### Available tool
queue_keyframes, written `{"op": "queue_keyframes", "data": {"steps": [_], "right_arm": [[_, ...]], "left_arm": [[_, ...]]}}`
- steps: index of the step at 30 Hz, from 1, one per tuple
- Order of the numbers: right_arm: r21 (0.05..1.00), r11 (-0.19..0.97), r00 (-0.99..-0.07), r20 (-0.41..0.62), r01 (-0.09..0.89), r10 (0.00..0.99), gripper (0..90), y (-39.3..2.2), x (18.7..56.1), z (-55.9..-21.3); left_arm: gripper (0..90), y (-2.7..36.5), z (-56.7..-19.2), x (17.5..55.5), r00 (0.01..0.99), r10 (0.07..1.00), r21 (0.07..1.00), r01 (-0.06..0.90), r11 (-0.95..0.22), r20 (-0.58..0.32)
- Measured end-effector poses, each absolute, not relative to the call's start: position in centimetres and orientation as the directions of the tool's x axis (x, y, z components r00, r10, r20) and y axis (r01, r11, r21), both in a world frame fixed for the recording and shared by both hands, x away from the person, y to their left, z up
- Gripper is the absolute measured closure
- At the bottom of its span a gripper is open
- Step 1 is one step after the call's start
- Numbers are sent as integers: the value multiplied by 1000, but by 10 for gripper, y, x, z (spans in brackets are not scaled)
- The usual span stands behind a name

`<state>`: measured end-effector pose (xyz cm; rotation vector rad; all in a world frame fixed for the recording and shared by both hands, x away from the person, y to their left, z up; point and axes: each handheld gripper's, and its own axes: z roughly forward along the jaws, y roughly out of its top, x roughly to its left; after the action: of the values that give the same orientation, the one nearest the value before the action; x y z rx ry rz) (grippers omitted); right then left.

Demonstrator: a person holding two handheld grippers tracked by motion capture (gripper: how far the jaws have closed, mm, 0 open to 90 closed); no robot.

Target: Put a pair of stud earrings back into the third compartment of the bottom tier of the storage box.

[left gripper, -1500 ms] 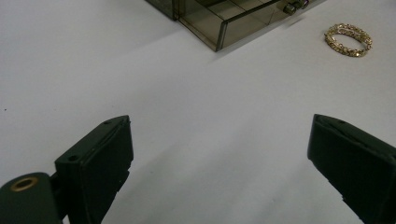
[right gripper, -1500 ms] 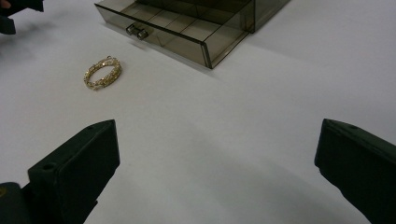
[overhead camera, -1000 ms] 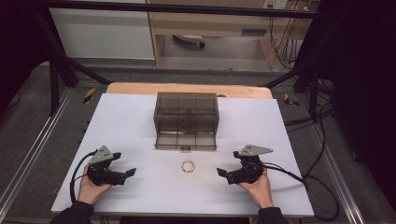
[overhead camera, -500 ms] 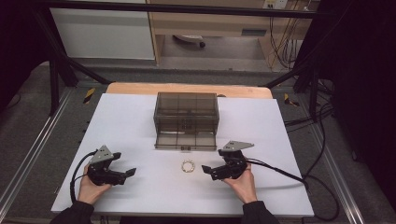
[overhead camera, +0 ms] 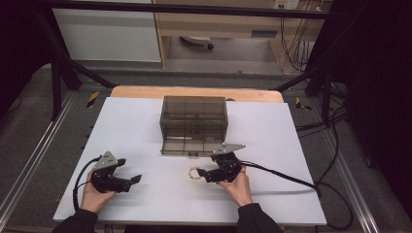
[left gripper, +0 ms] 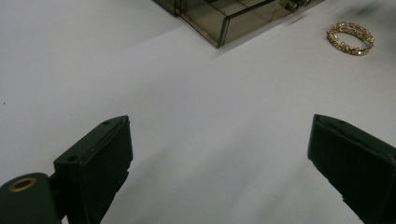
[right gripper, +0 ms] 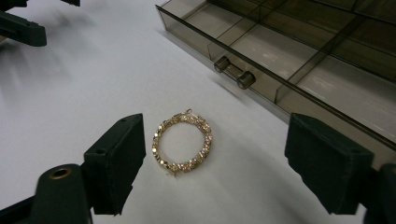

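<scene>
With the drawer (right gripper: 299,70) pulled open, looks like we're at the pickup step: the right gripper (right gripper: 212,158) has its jaws spread wide around the bracelet (right gripper: 182,142), flat on the surface (overhead camera: 145,121). Next it probably needs to drop and pinch. Left gripper (left gripper: 219,158) idles, jaws wide apart, empty.

White table (overhead camera: 145,121) (metal frame (overhead camera: 48,141) around)
</scene>
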<state>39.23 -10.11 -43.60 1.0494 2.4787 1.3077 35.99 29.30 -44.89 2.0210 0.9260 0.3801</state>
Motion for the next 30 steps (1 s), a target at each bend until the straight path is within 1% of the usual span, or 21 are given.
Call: {"op": "queue_keyframes", "data": {"steps": [4,8,10,17,21,22,23,24,25,28,29,30], "right_arm": [[768,389,-755,182,510,630,305,-92,394,-439],[756,399,-755,188,520,629,397,-87,396,-443],[750,409,-756,180,519,629,454,-86,397,-445],[730,429,-754,179,532,632,604,-85,399,-449],[721,431,-749,183,542,636,675,-84,400,-451],[721,431,-749,183,542,636,675,-84,400,-451],[718,430,-746,185,547,639,703,-84,400,-452],[718,430,-746,185,547,639,703,-84,400,-452],[715,431,-743,183,551,644,736,-84,400,-452],[717,432,-745,182,548,642,761,-84,400,-453],[716,429,-742,185,551,644,788,-83,400,-453],[716,429,-742,185,551,644,788,-83,400,-453]], "left_arm": [[66,293,-449,360,677,732,807,471,-357,-72],[67,293,-449,360,677,732,807,471,-356,-72],[67,293,-449,360,677,732,806,472,-356,-73],[67,293,-449,360,677,733,806,473,-357,-72],[67,293,-449,360,677,733,806,472,-357,-71],[67,294,-449,360,677,733,806,472,-357,-71],[68,294,-449,360,677,733,806,472,-357,-71],[68,294,-449,360,677,733,806,472,-357,-71],[68,294,-449,360,677,733,806,471,-358,-71],[68,293,-449,360,677,732,806,471,-358,-70],[69,293,-449,360,677,732,806,471,-358,-70],[69,293,-449,360,678,732,806,471,-359,-69]]}}
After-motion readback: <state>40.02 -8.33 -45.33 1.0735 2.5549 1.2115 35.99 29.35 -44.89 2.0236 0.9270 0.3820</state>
